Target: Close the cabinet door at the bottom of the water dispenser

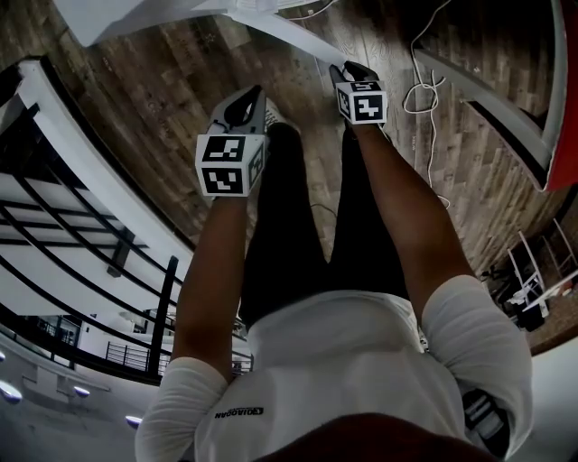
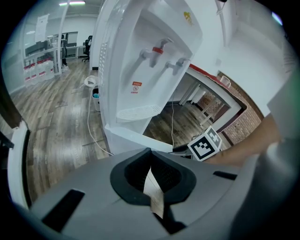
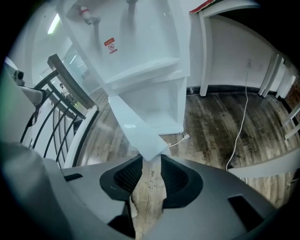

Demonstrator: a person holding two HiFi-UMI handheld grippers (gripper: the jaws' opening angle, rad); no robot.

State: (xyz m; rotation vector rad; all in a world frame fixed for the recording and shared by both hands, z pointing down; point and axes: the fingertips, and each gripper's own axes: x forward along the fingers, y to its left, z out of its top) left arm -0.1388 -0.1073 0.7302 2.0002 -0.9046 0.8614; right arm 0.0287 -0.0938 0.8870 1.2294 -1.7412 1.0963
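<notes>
The white water dispenser (image 2: 150, 70) stands in front of me, its red and grey taps showing in the left gripper view. Its bottom cabinet (image 3: 161, 105) is open, and the white door (image 3: 133, 126) swings out toward me. My right gripper (image 3: 151, 158) is open, with the door's lower corner right at the gap between its fingertips; no pad visibly presses on it. In the head view that gripper (image 1: 357, 77) sits at the door's edge (image 1: 280, 27). My left gripper (image 2: 150, 151) is shut on nothing and hangs back to the left (image 1: 239, 117), apart from the door.
A white cable (image 3: 241, 126) trails over the wood floor right of the dispenser, near white table legs (image 3: 204, 56). A dark railing (image 3: 61, 117) runs along the left. A red-edged table (image 1: 551, 108) stands at the right. My legs are directly below the grippers.
</notes>
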